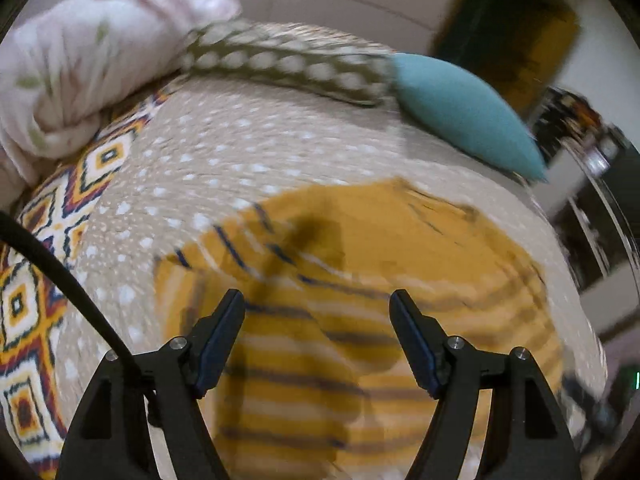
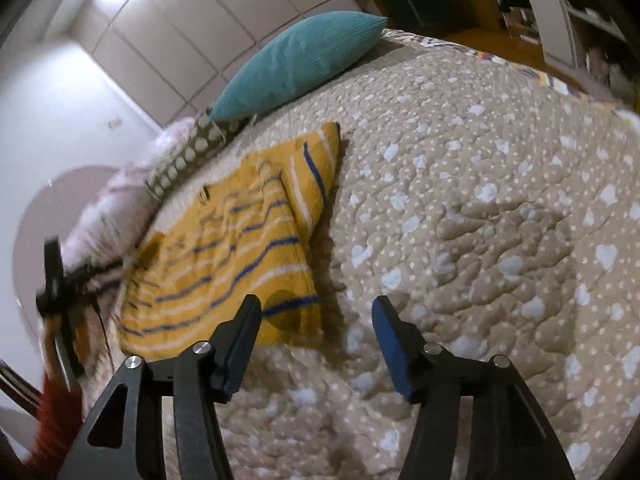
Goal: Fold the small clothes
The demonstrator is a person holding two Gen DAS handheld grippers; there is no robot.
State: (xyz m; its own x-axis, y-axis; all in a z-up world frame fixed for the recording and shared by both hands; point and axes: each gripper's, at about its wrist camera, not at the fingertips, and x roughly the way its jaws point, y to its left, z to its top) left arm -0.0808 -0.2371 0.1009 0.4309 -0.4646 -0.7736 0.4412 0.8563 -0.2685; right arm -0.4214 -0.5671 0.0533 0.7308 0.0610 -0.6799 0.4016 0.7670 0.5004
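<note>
mustard-yellow knit garment with blue and white stripes (image 2: 224,256) lying flat on the beige quilted bed (image 2: 460,208), near its head edge, below the teal ribbed cushion (image 2: 296,64) and polka-dot pillow (image 1: 288,64). left gripper (image 1: 318,300) wide above the garment, empty. right gripper (image 2: 316,308) wide, empty, over the quilt beside the garment's edge.

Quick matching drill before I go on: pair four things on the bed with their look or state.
Things:
1. small garment
2. cushion
3. bedspread
4. right claw

Descriptions:
A. plain teal
B. open, holding nothing
C. mustard yellow with blue and white stripes
D. beige, quilted, pale heart shapes

Pairs: 1-C, 2-A, 3-D, 4-B
</note>
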